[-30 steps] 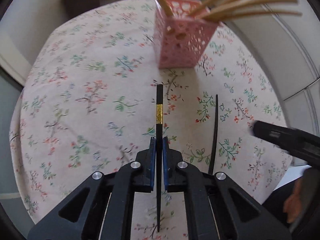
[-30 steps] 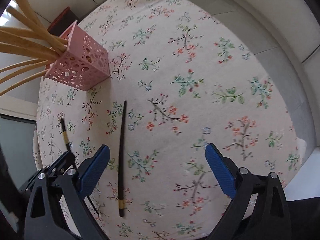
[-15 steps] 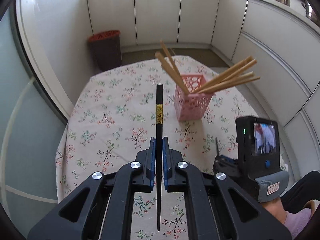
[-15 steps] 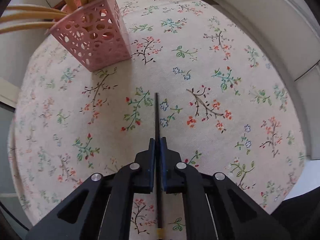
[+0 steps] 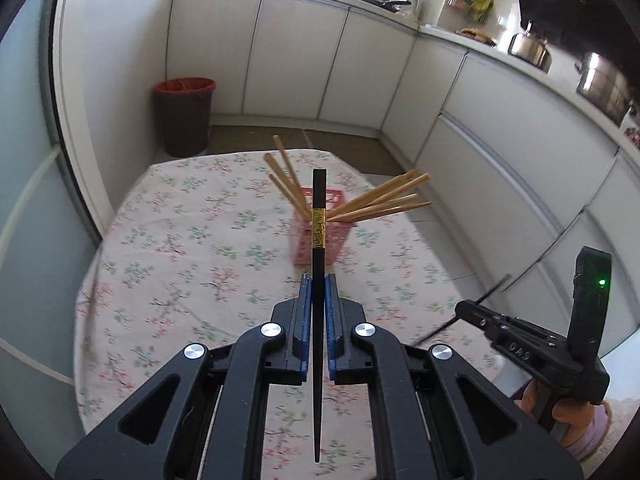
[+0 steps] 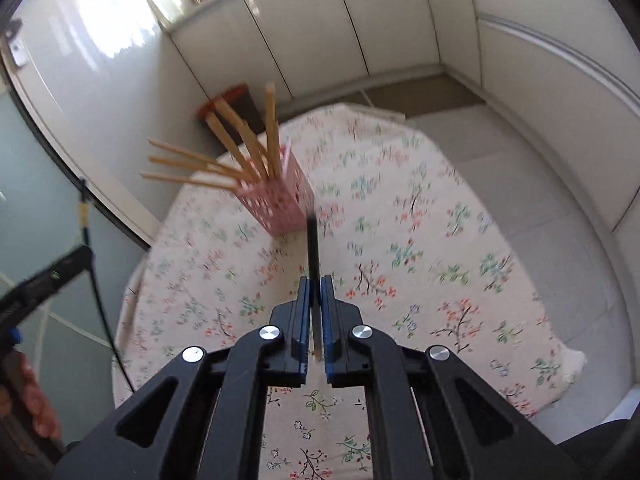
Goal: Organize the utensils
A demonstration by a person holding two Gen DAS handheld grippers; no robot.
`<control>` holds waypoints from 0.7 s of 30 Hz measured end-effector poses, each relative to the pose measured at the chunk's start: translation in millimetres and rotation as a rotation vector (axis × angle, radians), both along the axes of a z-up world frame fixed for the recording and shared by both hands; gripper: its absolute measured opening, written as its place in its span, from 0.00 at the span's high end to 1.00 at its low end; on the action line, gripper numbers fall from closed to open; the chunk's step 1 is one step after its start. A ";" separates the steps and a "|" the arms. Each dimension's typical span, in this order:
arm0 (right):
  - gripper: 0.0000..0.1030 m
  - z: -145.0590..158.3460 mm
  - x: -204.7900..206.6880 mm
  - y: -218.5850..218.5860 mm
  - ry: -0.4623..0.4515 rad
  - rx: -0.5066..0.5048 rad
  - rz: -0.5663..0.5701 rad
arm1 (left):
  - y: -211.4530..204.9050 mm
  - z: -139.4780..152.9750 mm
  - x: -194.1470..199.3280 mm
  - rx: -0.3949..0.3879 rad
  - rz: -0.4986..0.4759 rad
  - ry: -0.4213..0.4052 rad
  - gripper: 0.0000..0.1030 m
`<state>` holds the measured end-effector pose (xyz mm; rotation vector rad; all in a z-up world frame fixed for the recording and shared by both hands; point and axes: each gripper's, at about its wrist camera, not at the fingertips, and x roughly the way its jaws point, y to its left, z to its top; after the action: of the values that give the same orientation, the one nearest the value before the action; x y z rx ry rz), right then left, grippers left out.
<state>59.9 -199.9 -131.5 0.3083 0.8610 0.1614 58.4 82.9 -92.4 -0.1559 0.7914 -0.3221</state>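
Observation:
My left gripper [image 5: 316,284] is shut on a black chopstick [image 5: 318,216] with a gold band, held above the table with its thick end pointing at the pink perforated holder [image 5: 320,248]. The holder stands on the floral tablecloth and holds several wooden chopsticks [image 5: 384,200]. My right gripper [image 6: 315,286] is shut on a second black chopstick [image 6: 313,246], also lifted and pointing toward the holder [image 6: 280,208]. The right gripper shows at the lower right of the left wrist view [image 5: 472,312]; the left one shows at the left edge of the right wrist view [image 6: 86,254].
The round table [image 5: 168,264] has a floral cloth. A dark bin with a red rim [image 5: 184,116] stands on the floor behind it. White cabinets [image 5: 360,64] run along the back and right, with pots on the counter.
Both grippers have risen higher above the table with their chopsticks. The right gripper closed on its chopstick within the last second and lifted it off the cloth.

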 end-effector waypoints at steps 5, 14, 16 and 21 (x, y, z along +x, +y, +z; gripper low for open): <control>0.95 39.8 -14.0 -24.1 -0.109 0.028 -0.014 | 1.0 14.9 -8.7 -0.076 0.007 -0.033 0.95; 0.95 100.5 -7.4 -55.3 -0.222 0.060 -0.063 | -11.1 80.8 35.3 -0.159 0.102 -0.240 0.95; 0.95 109.4 -1.7 -63.9 -0.250 0.064 -0.079 | -16.8 86.3 52.2 -0.173 0.138 -0.284 0.95; 0.95 119.9 19.5 -85.1 -0.290 0.074 -0.122 | -37.2 76.0 95.1 -0.142 0.218 -0.355 0.95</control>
<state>79.3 -285.0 -11.5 0.3953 0.5481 0.1212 153.5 45.7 -16.4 -0.3071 0.3948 -0.1910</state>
